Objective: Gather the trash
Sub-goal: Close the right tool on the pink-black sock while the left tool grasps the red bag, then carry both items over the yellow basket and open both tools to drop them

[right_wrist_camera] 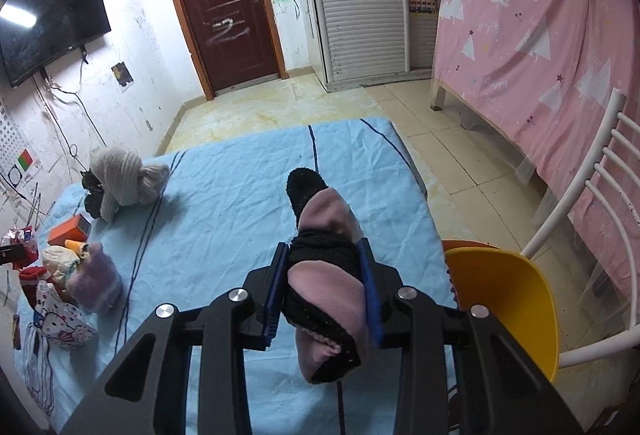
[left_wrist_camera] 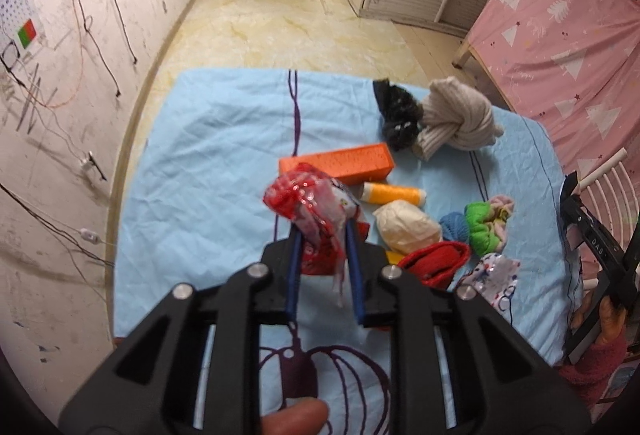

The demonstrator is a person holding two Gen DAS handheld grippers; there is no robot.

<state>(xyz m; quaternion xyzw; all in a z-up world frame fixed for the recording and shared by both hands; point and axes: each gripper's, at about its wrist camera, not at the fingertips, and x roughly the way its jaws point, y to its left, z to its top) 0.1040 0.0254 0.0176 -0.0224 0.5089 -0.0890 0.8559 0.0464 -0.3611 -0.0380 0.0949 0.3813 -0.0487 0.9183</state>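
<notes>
The red wrapper [left_wrist_camera: 316,223] is clamped between the left claw [left_wrist_camera: 323,231] pads, lifted above the blue sheet [left_wrist_camera: 208,155], near the orange box [left_wrist_camera: 340,163]. Its long axis runs along the fingers, pointing away.

Glossy crinkled plastic wrapper [left_wrist_camera: 316,211], fuzzy knit sock [right_wrist_camera: 324,267]

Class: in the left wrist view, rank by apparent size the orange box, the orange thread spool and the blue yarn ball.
1. orange box
2. orange thread spool
3. blue yarn ball, partly hidden; it looks close to the spool, so that order is unsure.
</notes>
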